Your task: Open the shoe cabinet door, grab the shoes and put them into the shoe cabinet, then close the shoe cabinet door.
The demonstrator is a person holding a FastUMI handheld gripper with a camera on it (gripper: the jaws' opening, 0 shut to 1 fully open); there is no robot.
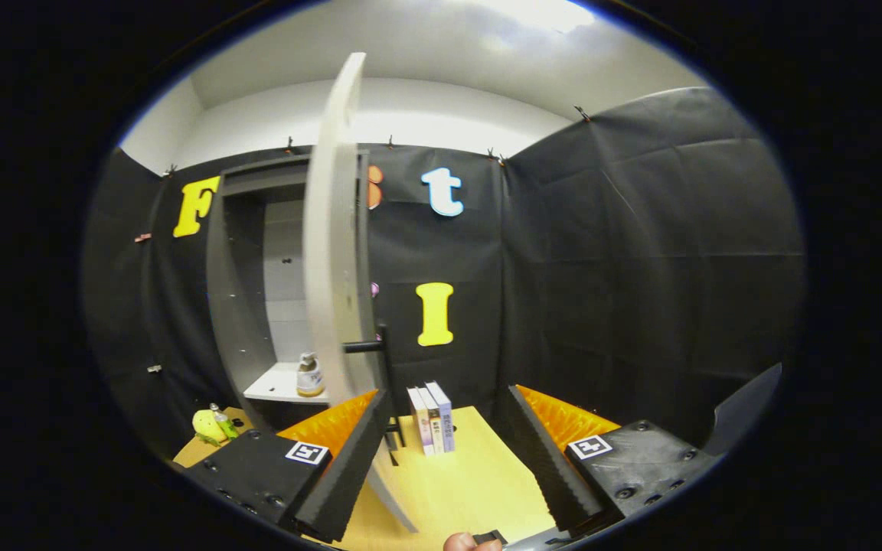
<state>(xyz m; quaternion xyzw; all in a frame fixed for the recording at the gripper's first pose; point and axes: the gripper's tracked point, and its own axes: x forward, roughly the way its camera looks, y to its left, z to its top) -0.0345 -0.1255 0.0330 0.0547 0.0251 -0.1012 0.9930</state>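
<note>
In the gripper view, the gripper (pixel 441 459) has its fingers spread wide and holds nothing. The cabinet door (pixel 331 252) stands open edge-on just ahead of the left finger, its dark handle (pixel 377 346) sticking out at centre. The cabinet (pixel 257 283) sits left of centre, a small bottle (pixel 308 375) on its shelf. I see no shoes. Swinging left could knock the door or handle.

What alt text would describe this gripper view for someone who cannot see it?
The gripper, fingers open and holding nothing, faces a grey shoe cabinet whose white door stands swung open edge-on, its dark handle just ahead of the left finger. A small bottle sits on the cabinet's shelf; three books stand beyond the fingers.
</note>
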